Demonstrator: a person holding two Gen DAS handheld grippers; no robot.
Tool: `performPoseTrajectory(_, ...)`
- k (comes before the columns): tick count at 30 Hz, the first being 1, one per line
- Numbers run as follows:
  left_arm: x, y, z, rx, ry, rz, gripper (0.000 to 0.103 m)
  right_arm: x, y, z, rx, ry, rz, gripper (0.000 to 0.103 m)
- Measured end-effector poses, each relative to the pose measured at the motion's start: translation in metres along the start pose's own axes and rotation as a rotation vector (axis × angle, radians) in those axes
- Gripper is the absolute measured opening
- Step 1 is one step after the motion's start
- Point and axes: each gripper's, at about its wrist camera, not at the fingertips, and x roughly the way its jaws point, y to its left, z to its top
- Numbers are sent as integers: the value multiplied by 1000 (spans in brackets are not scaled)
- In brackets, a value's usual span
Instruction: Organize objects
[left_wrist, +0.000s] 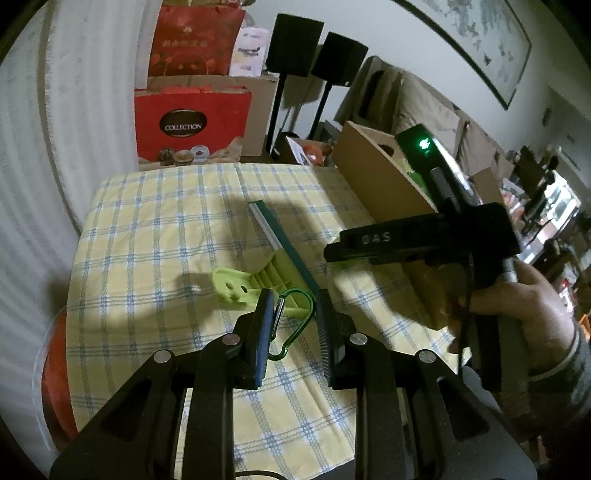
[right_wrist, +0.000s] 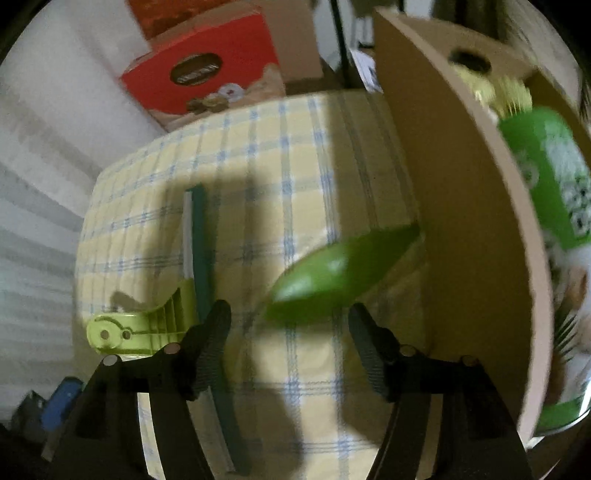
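You held the green carabiner (left_wrist: 291, 321) clamped in your left claw (left_wrist: 293, 332) above the checked bench (left_wrist: 155, 229), while your right claw (right_wrist: 290, 354) hung open over a green oval piece (right_wrist: 332, 277) beside the wooden box (right_wrist: 454, 221), which you likely needed to grasp next.

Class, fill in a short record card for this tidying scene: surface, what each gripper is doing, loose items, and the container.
surface: checked tablecloth
left gripper: shut on a green carabiner
right gripper: open, above a green oval object, not gripping it
loose item: lime-handled squeegee lying flat on the cloth
container: wooden box beside the cloth, holding a green packet
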Motion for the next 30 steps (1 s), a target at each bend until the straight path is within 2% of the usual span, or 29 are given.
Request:
performPoseTrajectory(4,-5,0,-1,-3,-12,-9,21,5,-2,3,44,-9,-21,69)
performPoseTrajectory(9,-7,2,-1,-12,-14,-13,21,7,1,7,77,-39,-40,76)
performPoseTrajectory(13,-8,2,-2,-12,-14,-15,21,10,12,15,21,-67,-46,76)
performPoseTrajectory(16,-8,4,-2,-18,-15,-18,21,14,20,19,-36,-82,-95,76)
performPoseTrajectory(17,-9,4,-2,-19,-15,-19,21,15,21,21,-3,-87,-117,76)
performPoseTrajectory(20,-11,6,-2,-22,-20,-21,21,12,17,22,37,-76,-81,76)
performPoseTrajectory(21,-12,6,-2,-22,-22,-22,21,11,17,21,38,-68,-51,71)
performPoseTrajectory(23,-13,7,-2,-20,-23,-18,21,2,20,22,6,-72,-7,66)
performPoseTrajectory(26,-13,8,-2,-20,-24,-23,21,-11,29,30,-109,-130,-70,66)
performPoseTrajectory(28,-13,7,-2,-16,-22,-27,21,-7,30,38,-166,-102,-101,67)
performPoseTrajectory(30,-13,6,-2,-14,-20,-32,21,-1,29,47,-208,-69,-88,67)
